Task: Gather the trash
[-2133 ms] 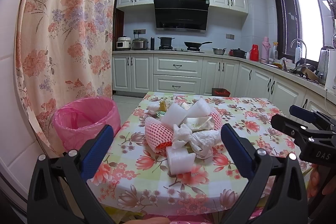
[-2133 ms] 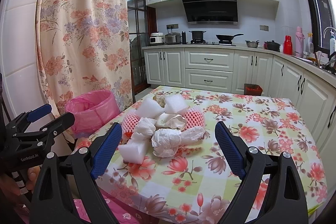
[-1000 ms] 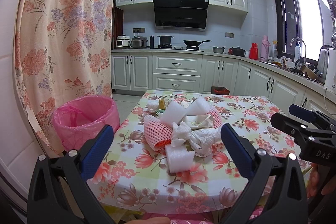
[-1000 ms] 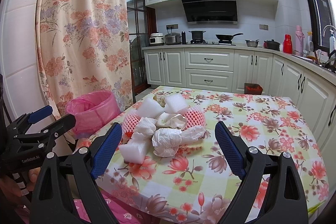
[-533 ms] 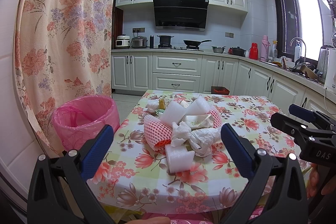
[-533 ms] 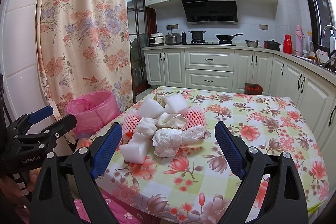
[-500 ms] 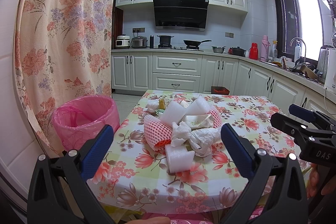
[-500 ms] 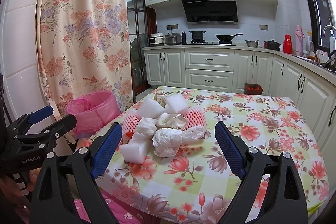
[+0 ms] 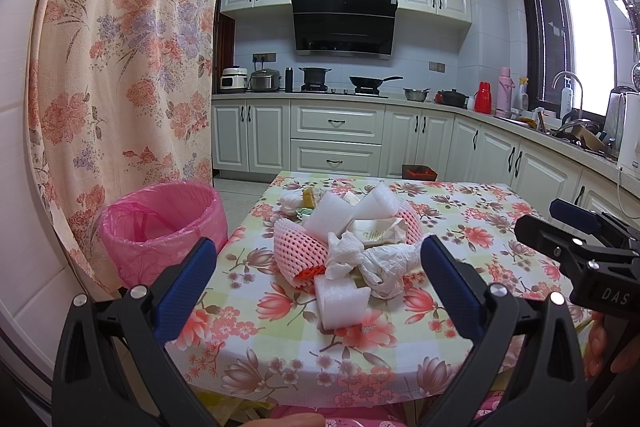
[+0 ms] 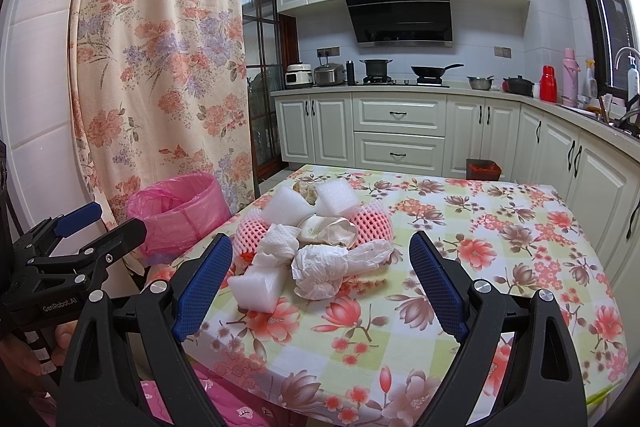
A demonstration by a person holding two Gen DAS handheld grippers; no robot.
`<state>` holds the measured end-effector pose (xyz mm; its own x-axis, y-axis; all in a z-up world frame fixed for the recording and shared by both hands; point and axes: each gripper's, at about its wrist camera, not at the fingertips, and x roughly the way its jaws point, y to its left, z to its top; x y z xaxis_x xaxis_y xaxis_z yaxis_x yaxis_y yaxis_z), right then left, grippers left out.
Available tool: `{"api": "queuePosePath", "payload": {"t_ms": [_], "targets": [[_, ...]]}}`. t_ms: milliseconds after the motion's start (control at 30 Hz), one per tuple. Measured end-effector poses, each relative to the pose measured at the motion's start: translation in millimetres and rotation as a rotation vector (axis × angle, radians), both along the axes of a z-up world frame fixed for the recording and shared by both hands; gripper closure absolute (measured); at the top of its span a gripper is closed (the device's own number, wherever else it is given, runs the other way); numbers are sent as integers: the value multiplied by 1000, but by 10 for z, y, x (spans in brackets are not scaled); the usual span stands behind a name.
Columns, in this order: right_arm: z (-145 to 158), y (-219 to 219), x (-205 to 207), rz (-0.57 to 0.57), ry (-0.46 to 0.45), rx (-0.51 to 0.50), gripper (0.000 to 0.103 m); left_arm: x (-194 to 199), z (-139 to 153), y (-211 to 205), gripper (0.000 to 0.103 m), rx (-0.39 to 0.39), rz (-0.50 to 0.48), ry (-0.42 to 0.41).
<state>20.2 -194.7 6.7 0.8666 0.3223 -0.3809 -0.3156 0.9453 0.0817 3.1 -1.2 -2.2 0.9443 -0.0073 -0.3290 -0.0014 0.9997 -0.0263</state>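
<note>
A heap of trash lies on the floral table (image 9: 280, 359): white foam blocks (image 9: 340, 301), pink foam fruit nets (image 9: 298, 251), crumpled tissue (image 9: 384, 259) and a paper wrapper (image 9: 376, 233). The heap also shows in the right wrist view, with a foam block (image 10: 260, 285) and crumpled tissue (image 10: 324, 269) in front. A bin with a pink bag (image 9: 160, 223) stands on the floor left of the table. My left gripper (image 9: 318, 281) is open, short of the heap. My right gripper (image 10: 320, 277) is open, short of the heap.
A floral curtain (image 9: 120, 67) hangs behind the bin. White kitchen cabinets and a counter with pots (image 9: 340, 123) run along the back and right. A small red bin (image 10: 483, 169) stands beyond the table's far end. The table's near edge is just below both grippers.
Almost nothing has moved. Both grippers hover in the same place, open, with only a slight drift of the view.
</note>
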Motion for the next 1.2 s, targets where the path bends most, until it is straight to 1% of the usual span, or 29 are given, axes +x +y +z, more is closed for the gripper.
{"api": "queuePosePath", "payload": {"t_ms": [467,600,700,800,900,1000,1067,1200], "targets": [[-7,-19,3,-7,-5,6,18,-9,-46,-27,4,-9,1,9],[-66,-3,39,-16,6,10,18,20,-63,4,4,-20,-15,19],[-149,20,138,-35,25,-13,18,122,-122,31,4,-37,-46,57],[-315,11,315,-58,70,-24,18,259,-227,69,4,-40,-61,104],[-479,-24,489,-71,111,-29,18,412,-390,108,4,-28,-28,139],[-674,-35,674,-88,153,-40,18,575,-548,188,5,-65,-35,181],[-773,-50,769,-91,169,-45,18,685,-652,222,5,-74,-11,209],[-920,-109,976,-105,213,-24,19,972,-924,199,5,-92,-44,309]]}}
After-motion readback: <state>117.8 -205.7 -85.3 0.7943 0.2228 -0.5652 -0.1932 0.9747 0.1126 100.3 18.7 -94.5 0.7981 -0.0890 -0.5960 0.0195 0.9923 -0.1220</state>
